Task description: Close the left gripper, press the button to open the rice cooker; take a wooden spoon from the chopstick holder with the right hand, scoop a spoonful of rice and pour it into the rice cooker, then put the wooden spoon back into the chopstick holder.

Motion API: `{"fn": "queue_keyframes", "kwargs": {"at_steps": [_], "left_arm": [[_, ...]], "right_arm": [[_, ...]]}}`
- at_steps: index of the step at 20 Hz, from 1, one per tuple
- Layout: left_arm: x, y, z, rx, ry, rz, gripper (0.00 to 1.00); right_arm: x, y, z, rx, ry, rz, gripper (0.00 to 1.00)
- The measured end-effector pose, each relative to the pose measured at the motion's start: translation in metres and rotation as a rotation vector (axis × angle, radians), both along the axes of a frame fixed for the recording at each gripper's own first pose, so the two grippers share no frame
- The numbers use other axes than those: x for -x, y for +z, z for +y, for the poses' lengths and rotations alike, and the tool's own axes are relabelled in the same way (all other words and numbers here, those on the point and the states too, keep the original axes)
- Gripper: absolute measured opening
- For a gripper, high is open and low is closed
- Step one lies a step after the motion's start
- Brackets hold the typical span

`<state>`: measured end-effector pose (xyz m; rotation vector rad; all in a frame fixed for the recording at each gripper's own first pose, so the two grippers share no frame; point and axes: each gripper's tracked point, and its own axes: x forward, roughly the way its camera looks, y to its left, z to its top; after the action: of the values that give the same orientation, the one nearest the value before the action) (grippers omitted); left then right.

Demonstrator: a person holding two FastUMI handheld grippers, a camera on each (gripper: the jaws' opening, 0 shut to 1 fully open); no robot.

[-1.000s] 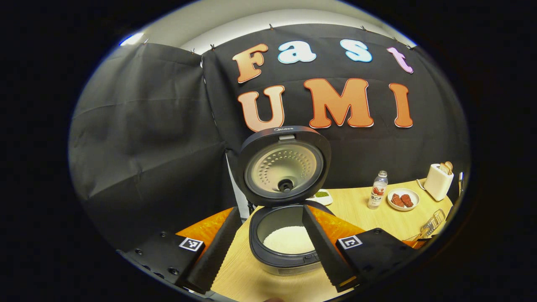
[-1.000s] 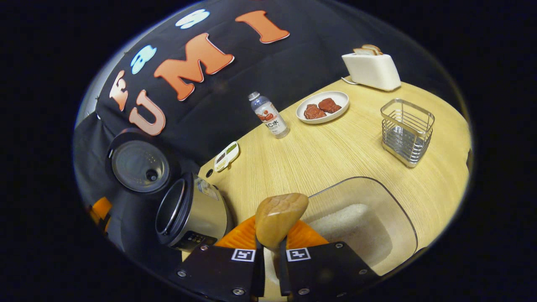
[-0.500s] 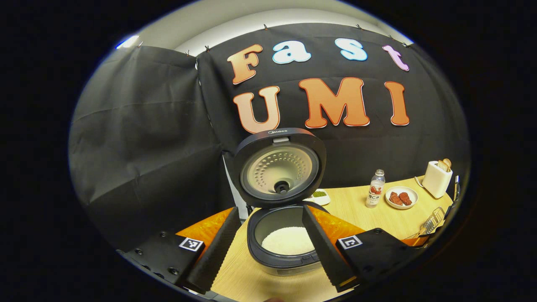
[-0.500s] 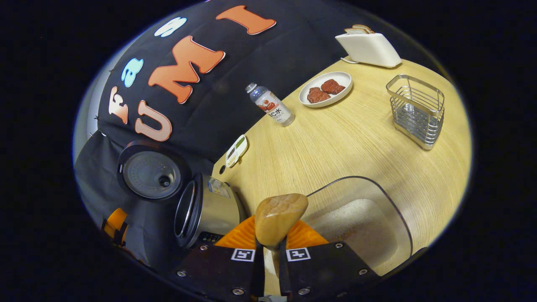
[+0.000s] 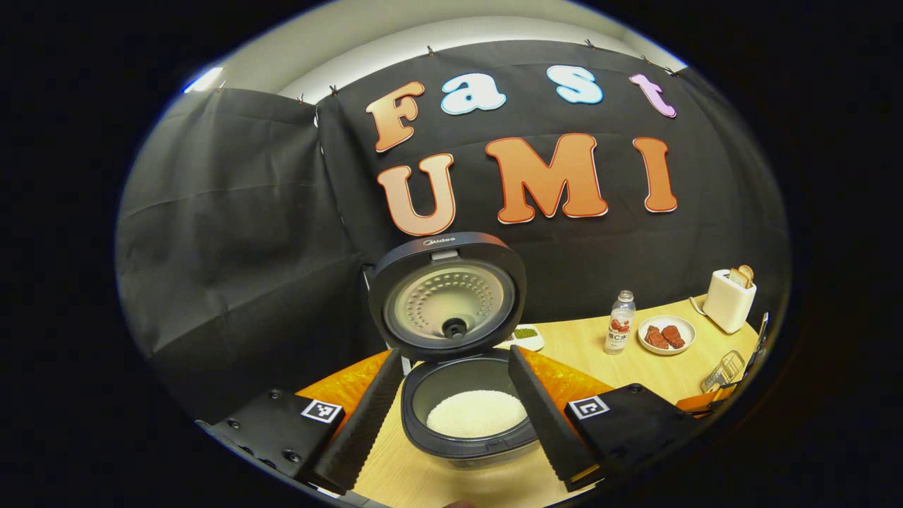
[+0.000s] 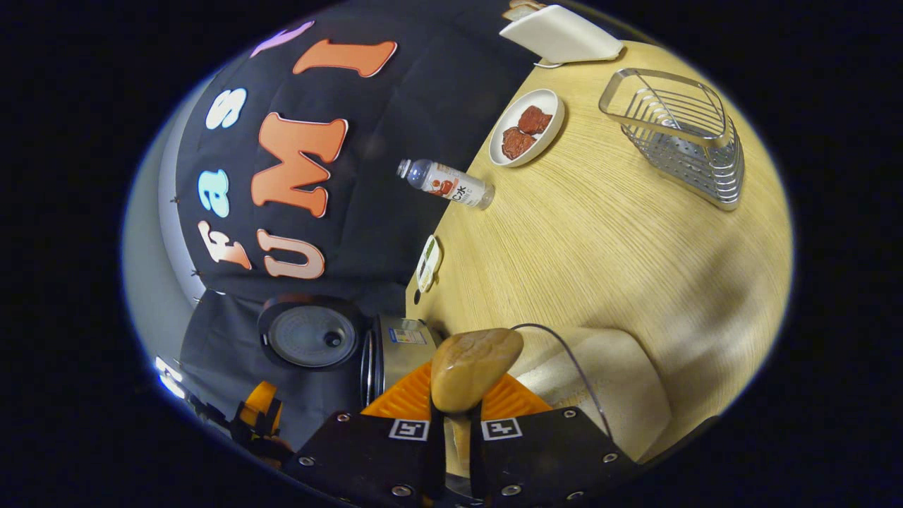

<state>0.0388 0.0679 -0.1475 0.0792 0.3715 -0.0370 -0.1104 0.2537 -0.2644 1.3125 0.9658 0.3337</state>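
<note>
Since a second ago the right tool (image 6: 451, 444) has rolled hard, so the surface (image 6: 600, 240) now runs up steeply to 1 o'clock in the right gripper view, and the cooker (image 6: 395, 349) has slid in beside the spoon (image 6: 474, 367). That tool stays clamped on the spoon's handle, both fingers pressing it, with the wooden bowl standing up between them at 6 o'clock. Just past the bowl toward 4 o'clock lies the clear rice tub (image 6: 600, 384), white rice inside. The wire holder (image 6: 677, 134) sits well off at 1 o'clock, near the plate (image 6: 525, 127) and toaster (image 6: 557, 35); the bottle (image 6: 444, 183) is at 12 o'clock. In the left gripper view the cooker (image 5: 469, 416) has dropped lower and drifted a little toward 7 o'clock. Its lid (image 5: 448, 296) is up, and rice (image 5: 476, 414) lies in the pot. The left tool (image 5: 451, 416) is spread wide, its fingers either side of the pot and apart from it, gripping nothing. The bottle (image 5: 619, 321), plate (image 5: 665, 334) and toaster (image 5: 729, 300) lie at 3 to 4 o'clock.
</note>
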Motion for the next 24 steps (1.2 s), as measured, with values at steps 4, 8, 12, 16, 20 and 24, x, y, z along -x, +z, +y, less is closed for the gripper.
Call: {"fn": "queue_keyframes", "kwargs": {"at_steps": [4,8,12,16,20,24], "left_arm": [[0.000,0.008,-0.010,0.015,0.005,-0.020,1.00],[0.002,0.015,-0.013,0.033,0.026,-0.042,0.98],[0.009,0.023,-0.001,0.054,0.066,-0.074,0.99],[0.022,0.037,0.025,0.038,0.132,-0.121,1.00],[0.040,0.040,0.059,0.029,0.211,-0.139,1.00],[0.063,0.036,0.092,0.012,0.283,-0.135,0.97]], "right_arm": [[-0.007,0.012,-0.025,-0.137,-0.089,0.069,0.13],[-0.020,0.041,-0.041,-0.262,-0.149,0.101,0.13],[-0.045,0.082,-0.040,-0.439,-0.195,0.135,0.13],[-0.066,0.128,-0.015,-0.538,-0.158,0.126,0.12],[-0.086,0.170,0.025,-0.571,-0.061,0.086,0.12],[-0.102,0.186,0.077,-0.567,0.032,0.081,0.13]]}}
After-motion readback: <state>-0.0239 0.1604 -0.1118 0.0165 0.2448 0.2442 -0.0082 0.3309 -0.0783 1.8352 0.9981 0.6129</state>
